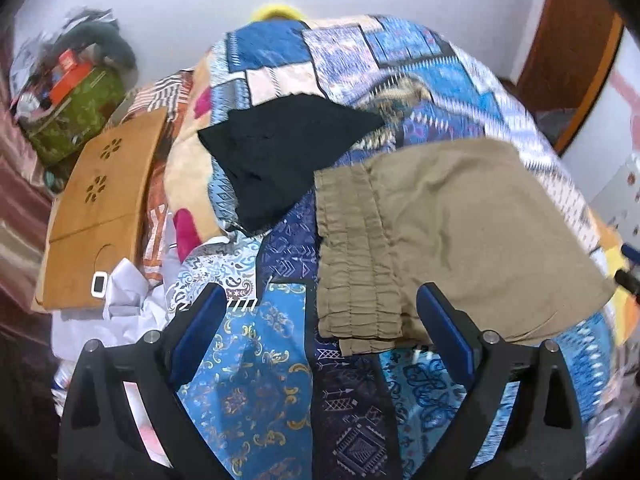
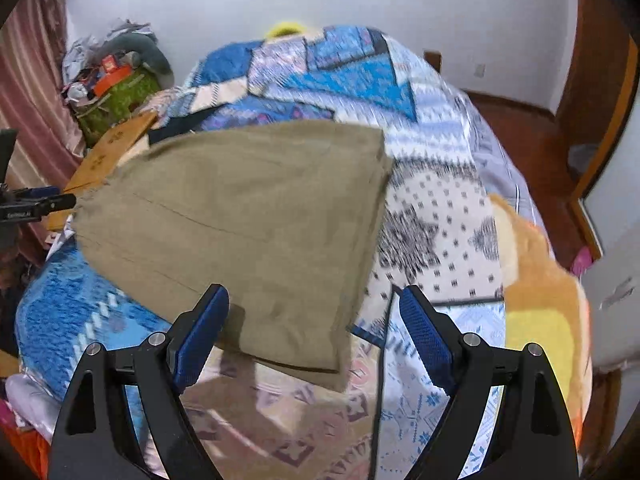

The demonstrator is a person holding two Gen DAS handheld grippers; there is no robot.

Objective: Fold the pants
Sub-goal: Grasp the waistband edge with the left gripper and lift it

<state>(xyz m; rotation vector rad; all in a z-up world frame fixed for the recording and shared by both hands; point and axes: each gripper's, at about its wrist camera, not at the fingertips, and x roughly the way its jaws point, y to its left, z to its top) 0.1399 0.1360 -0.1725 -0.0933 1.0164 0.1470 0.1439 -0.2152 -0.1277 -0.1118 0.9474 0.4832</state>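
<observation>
Both wrist views are evenly and fairly brightly lit by soft indoor light; I cannot place the source. Shadows are weak: I see a soft one under the folded khaki pants (image 2: 248, 216) near their closest edge. No glare. Motion blur smears the patterned bedspread (image 1: 360, 64) toward its far end in both views, worse in the right one. Near cloth is sharper. Strong fisheye bending curves the walls, and the corners of each frame go black.
</observation>
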